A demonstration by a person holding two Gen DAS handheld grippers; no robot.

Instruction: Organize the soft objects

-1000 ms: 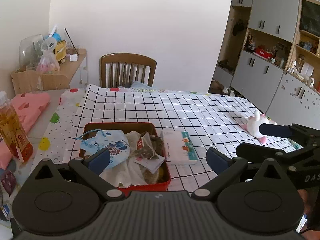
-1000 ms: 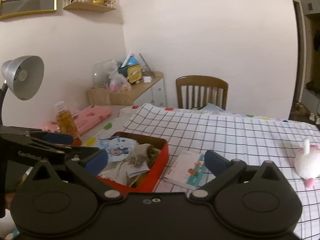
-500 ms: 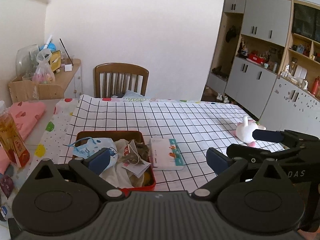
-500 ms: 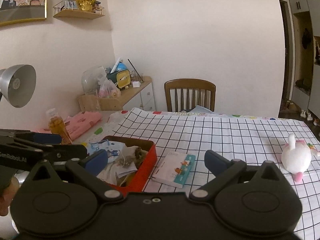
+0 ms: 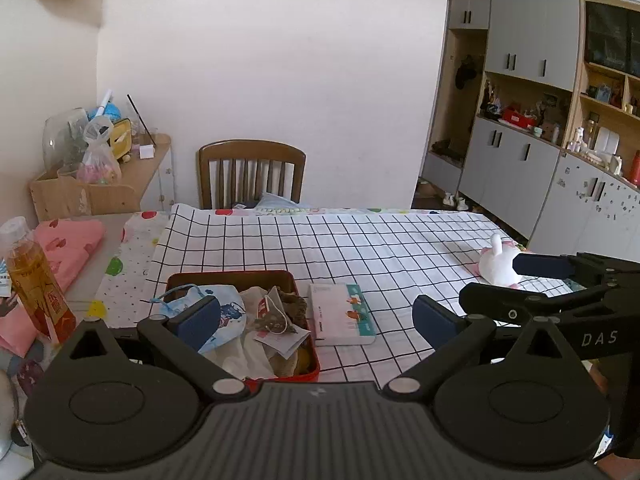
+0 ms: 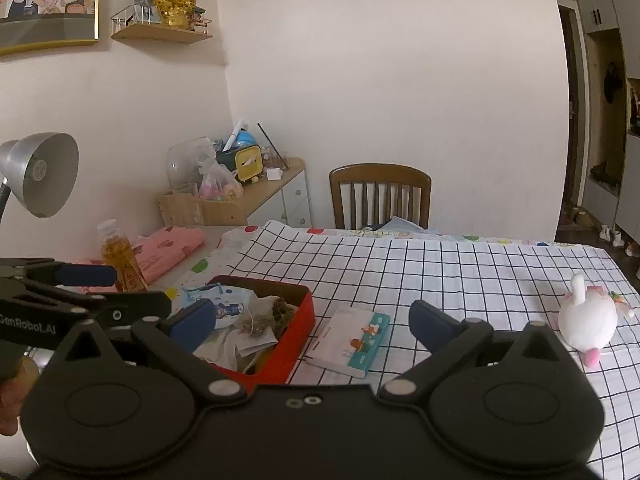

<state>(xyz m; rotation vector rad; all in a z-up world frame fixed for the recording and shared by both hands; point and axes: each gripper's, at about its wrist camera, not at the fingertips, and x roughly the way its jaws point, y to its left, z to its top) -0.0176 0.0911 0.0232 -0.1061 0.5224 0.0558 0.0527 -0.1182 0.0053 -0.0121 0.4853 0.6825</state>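
Note:
A red tin box [image 5: 304,360] [image 6: 294,344] sits near the front of the checked tablecloth, filled with a blue printed face mask [image 5: 216,312], cloths and tea bags. A white and pink plush toy [image 5: 498,266] [image 6: 586,322] lies far right on the cloth. A white and teal tissue pack [image 5: 340,314] [image 6: 352,340] lies just right of the box. My left gripper [image 5: 316,320] is open and empty, held above and short of the box. My right gripper [image 6: 312,320] is open and empty too, raised over the table's front edge.
An amber drink bottle [image 5: 34,280] and a pink folded cloth [image 5: 66,240] stand at the left. A wooden chair [image 5: 252,172] is behind the table. A desk lamp [image 6: 38,174] rises at the left, and grey cabinets [image 5: 520,168] line the right wall.
Both grippers have pulled back and risen, so the box, tissue pack and plush toy look smaller and farther off. Both stay open and empty.

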